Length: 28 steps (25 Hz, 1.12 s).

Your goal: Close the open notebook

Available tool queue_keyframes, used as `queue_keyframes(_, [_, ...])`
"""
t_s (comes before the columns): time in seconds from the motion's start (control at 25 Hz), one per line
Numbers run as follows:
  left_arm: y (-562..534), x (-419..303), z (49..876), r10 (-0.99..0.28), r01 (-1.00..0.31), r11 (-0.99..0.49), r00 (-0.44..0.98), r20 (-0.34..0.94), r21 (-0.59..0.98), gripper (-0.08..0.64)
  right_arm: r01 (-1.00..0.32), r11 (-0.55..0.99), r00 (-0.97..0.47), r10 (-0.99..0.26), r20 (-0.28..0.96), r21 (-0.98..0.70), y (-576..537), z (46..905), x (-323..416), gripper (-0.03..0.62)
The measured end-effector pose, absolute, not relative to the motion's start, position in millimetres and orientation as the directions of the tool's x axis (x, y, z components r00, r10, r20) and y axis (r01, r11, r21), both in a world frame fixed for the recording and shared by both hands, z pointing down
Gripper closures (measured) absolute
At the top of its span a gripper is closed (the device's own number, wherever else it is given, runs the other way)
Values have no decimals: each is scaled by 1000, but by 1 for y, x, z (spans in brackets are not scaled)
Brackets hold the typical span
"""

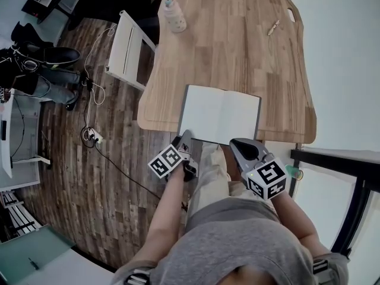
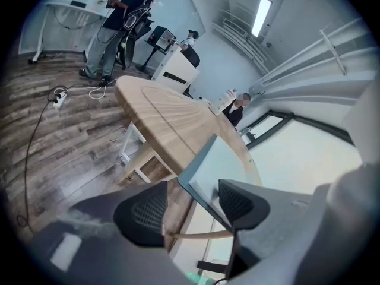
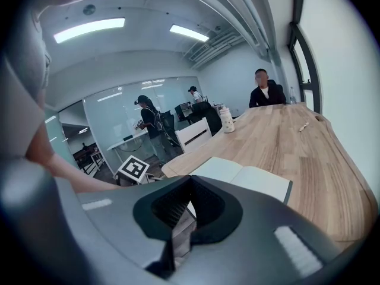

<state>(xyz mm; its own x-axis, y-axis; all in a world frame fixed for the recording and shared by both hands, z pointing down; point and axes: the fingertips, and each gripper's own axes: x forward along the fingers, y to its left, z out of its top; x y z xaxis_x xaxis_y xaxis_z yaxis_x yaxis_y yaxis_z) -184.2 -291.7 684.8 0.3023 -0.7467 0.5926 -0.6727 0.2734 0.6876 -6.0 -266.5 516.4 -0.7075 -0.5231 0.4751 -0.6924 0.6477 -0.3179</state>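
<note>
The open notebook (image 1: 219, 114) lies flat with white pages up at the near edge of the wooden table (image 1: 237, 46). My left gripper (image 1: 185, 136) hangs just off the table edge at the notebook's near-left corner, jaws open. In the left gripper view that notebook corner (image 2: 205, 171) sticks out between the spread pads (image 2: 145, 212) without touching them; the left gripper (image 2: 190, 206) holds nothing. My right gripper (image 1: 238, 143) sits below the near edge, under the right page, jaws together and empty. The right gripper view shows the right gripper (image 3: 187, 212) low in front of the notebook (image 3: 243, 177).
A pale bottle (image 1: 174, 15) and a pen (image 1: 273, 27) lie far back on the table. A white chair (image 1: 127, 49) stands at the table's left, with cables (image 1: 92, 132) on the floor. A person (image 3: 264, 91) sits at the table's far end; others stand beyond.
</note>
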Motion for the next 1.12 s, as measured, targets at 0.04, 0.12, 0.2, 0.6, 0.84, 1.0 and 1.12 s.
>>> queue_keyframes(0.04, [-293,-184,686,-747,-661,272,313,586,700,295,-693,647,-707,-522,477,-318,-267,517,-6,591])
queue_keyframes(0.12, [-295,-183,687,-746,-652,259,333,576,713,295,-695,645,-704,-522,481,-318,-268,518,-6,591])
queue_keyframes(0.2, [-297,-183,688,-745,-650,246,349,569,720,295,-697,643,-703,-523,482,-318,-269,519,-7,591])
queue_keyframes(0.6, [-297,-184,680,-753,-674,233,331,568,701,369,-701,638,-700,-527,482,-319,-269,519,-9,591])
queue_keyframes(0.84, [-295,-186,661,-777,-706,194,314,546,681,476,-703,636,-698,-534,477,-318,-262,516,-9,591])
queue_keyframes(1.0, [-298,-183,648,-796,-716,159,314,518,679,500,-706,636,-697,-542,469,-313,-257,514,-8,591])
queue_keyframes(1.12, [-296,-181,644,-802,-717,141,321,503,682,509,-707,635,-696,-548,463,-312,-253,511,-7,591])
